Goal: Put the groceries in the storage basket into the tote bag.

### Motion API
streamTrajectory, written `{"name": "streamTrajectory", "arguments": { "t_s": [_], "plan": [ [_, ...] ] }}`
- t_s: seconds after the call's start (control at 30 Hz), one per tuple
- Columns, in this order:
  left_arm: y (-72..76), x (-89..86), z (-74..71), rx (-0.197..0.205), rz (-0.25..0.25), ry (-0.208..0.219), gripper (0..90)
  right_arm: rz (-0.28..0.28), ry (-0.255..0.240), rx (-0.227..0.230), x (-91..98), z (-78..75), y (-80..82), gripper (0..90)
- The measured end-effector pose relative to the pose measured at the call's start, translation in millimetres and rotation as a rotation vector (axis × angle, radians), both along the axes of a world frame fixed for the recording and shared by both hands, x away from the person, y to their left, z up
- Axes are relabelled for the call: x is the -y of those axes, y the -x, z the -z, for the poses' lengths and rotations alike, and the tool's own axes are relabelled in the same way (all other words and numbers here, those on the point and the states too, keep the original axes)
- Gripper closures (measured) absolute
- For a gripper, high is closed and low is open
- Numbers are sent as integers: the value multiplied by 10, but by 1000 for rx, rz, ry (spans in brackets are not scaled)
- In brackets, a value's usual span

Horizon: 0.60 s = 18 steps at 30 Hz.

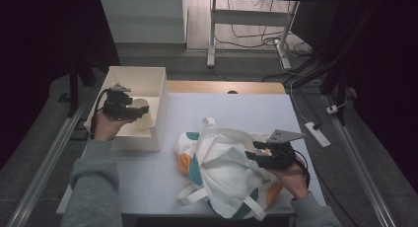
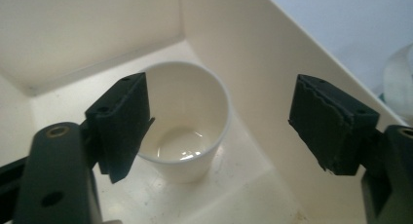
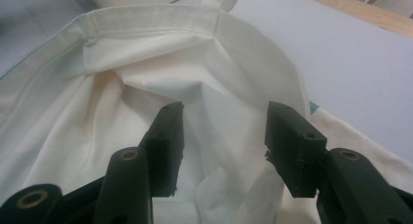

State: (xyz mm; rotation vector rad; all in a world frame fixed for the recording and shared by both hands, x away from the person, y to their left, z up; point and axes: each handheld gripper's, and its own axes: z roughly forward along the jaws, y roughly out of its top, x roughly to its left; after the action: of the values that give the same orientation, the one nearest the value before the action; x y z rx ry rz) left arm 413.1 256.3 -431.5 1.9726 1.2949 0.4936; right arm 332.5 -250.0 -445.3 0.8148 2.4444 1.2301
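A white paper cup (image 2: 192,100) stands upright on the floor of a white box (image 2: 253,58), close to its right wall. My left gripper (image 2: 219,121) hangs over it, open; its left jaw overlaps the cup's rim and the right jaw stands apart from the cup. In the high view that left gripper (image 1: 139,110) reaches into the box (image 1: 148,76). A white tote bag (image 1: 222,163) with teal and orange patches lies crumpled on the table. My right gripper (image 1: 254,155) is at its right side, open, with loose bag cloth (image 3: 146,63) between and beyond the jaws of the right gripper (image 3: 224,141).
The white table (image 1: 246,108) has a wooden strip along its far edge. The box sits at the table's left side. Beyond the table stand a white cabinet (image 1: 143,19) and desk legs with cables on the floor. A power strip (image 1: 317,133) lies to the right.
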Motion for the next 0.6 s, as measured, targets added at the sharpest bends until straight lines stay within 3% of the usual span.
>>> {"name": "streamTrajectory", "arguments": {
  "t_s": [0.3,0.6],
  "plan": [
    [-121,-43,103,-24,-19,-32,129,-5,3,-3,-27,28,3,490],
    [-203,-81,194,-56,-41,-28,74,-3,3,-2,-23,22,7,485]
  ]
}}
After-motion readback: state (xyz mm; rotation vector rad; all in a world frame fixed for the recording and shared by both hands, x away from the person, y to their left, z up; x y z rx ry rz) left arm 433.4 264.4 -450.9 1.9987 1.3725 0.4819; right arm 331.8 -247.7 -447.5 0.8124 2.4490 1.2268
